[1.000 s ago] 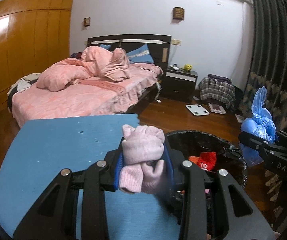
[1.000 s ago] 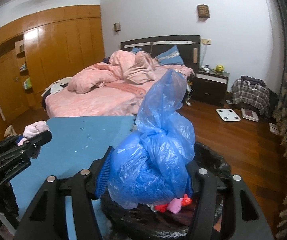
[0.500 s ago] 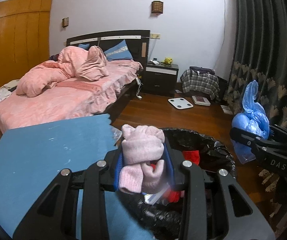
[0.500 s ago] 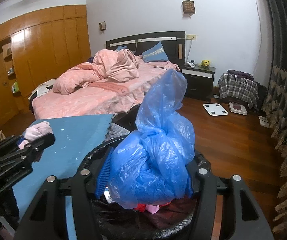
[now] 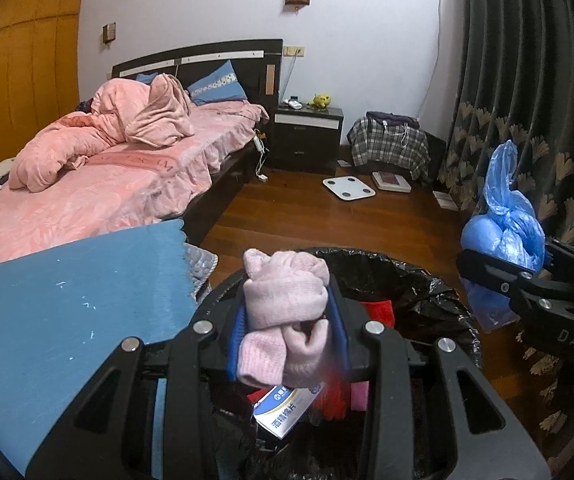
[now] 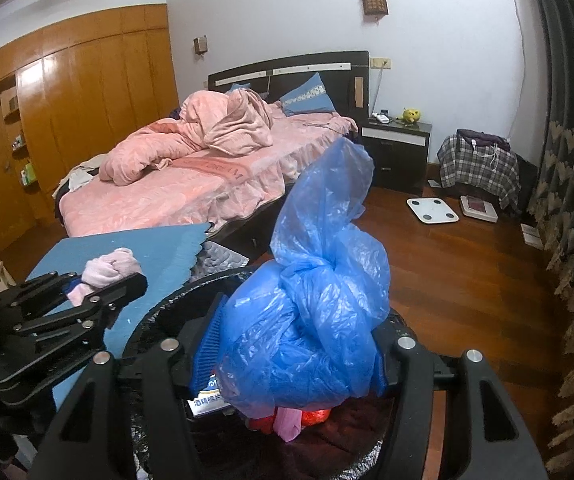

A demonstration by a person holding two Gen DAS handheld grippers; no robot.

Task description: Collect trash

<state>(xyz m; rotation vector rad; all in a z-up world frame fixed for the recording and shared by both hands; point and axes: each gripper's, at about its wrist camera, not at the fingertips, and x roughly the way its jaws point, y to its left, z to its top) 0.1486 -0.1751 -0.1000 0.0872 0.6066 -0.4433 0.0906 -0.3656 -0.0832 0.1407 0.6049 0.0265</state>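
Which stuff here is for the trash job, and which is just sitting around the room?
For the job:
pink sock bundle in left gripper
blue bag in right gripper
trash bin

Just lying about:
bed
white scale
nightstand
plaid cloth

Each camera sits on its own gripper, looking forward and a bit down, very close above the black bin [image 5: 439, 288], both seeing the pink bed [image 6: 191, 196], each seeing the other gripper
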